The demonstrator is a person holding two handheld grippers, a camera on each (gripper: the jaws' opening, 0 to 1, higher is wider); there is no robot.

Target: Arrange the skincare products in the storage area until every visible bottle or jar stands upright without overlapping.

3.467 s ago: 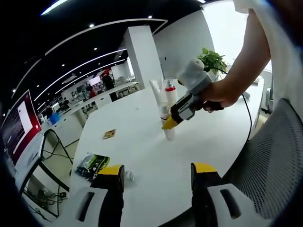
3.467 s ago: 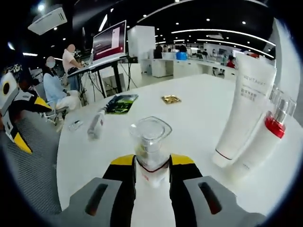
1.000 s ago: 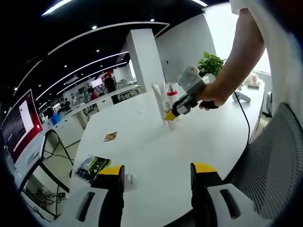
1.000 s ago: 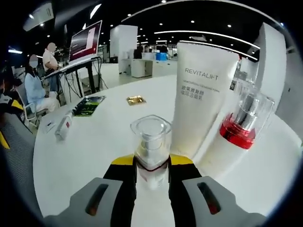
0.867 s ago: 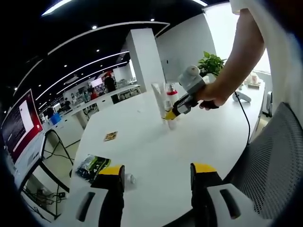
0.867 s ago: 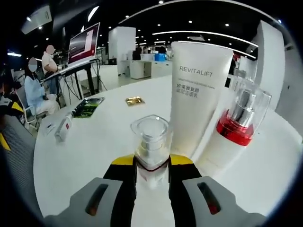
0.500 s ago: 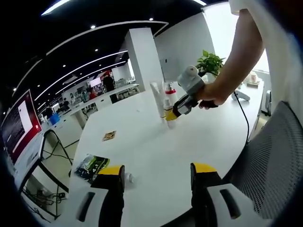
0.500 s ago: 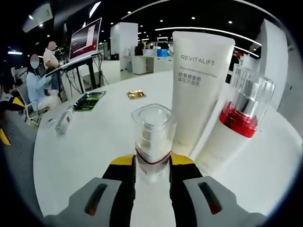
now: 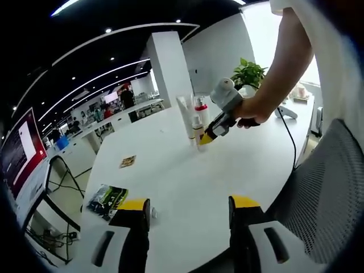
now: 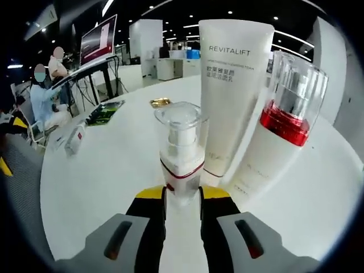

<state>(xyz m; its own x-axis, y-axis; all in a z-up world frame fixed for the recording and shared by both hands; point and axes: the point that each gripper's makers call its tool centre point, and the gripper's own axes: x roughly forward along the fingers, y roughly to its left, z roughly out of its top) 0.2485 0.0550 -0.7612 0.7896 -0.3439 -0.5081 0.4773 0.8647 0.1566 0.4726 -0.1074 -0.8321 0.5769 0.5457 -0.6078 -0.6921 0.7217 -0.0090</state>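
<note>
Right gripper point(image 10: 182, 196) was clamped on the lower body of a small pump bottle point(image 10: 181, 156) with a clear cap and red band, bottle upright on the white table point(image 10: 108, 176), jaws tight on both sides. Just behind it and to the right stood a white REVITALIFT tube point(image 10: 232, 85), upright on its cap end. A white bottle with red collar point(image 10: 278, 133) stood beside the tube, tilted toward it, tops close; contact not clear. Further back on the table lay a small white tube point(image 10: 74, 142) on its side, a green packet point(image 10: 104, 112) and a small gold sachet point(image 10: 160, 102), well apart from the upright group.

Left gripper point(image 9: 187, 210) had its jaws spread wide with nothing between them, held over the near edge of the table. From that view, the right gripper sat in a hand point(image 9: 250, 111) at the bottle cluster, mid-table. A potted plant point(image 9: 248, 74) stood behind. A mesh chair back point(image 9: 318, 187) was at right.
</note>
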